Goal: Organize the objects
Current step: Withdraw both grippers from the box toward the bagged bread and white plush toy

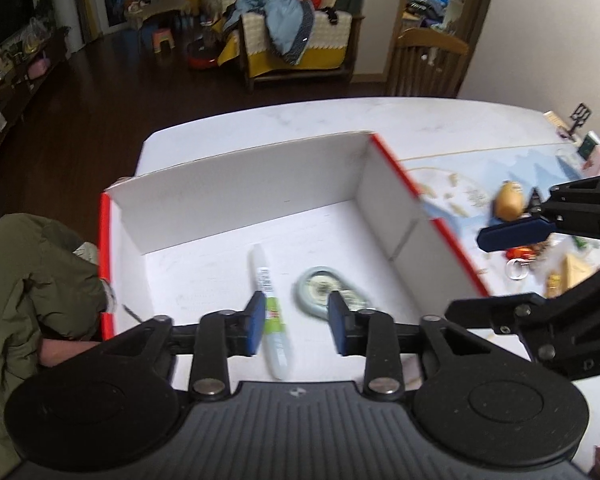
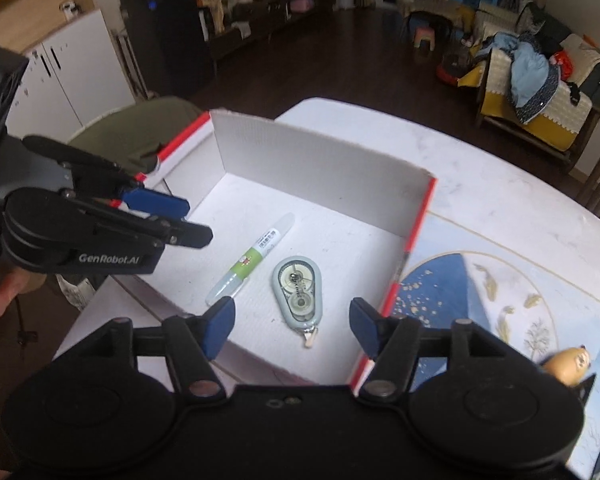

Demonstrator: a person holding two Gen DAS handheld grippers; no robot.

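Correction tape point(image 2: 298, 294) and glue pen point(image 2: 249, 261) lying side by side on the white floor of an open box point(image 2: 324, 164), not touching, pen to the left, tape to the right. Left claw point(image 1: 298, 324) spread open and empty, hanging over the near part of the box with both items showing between its 2 blue pads point(image 1: 256, 322). Right claw point(image 2: 292, 326) also wide open, gripping nothing, poised above the near edge of the box with the tape just beyond its gap. Seen from the right wrist, left claw point(image 2: 168, 216) reaching in from the left over the box's left wall. Seen from the left wrist, right claw point(image 1: 516, 232) off to the right, outside the box. Box walls white inside, red along the rims, resting on the pale counter point(image 2: 480, 184). Blue patterned mat point(image 2: 480, 292) just right of the box. Small yellow-brown figurine point(image 2: 568, 366) on the mat at the near right. Olive green jacket point(image 1: 28, 280) off the left side of the box.
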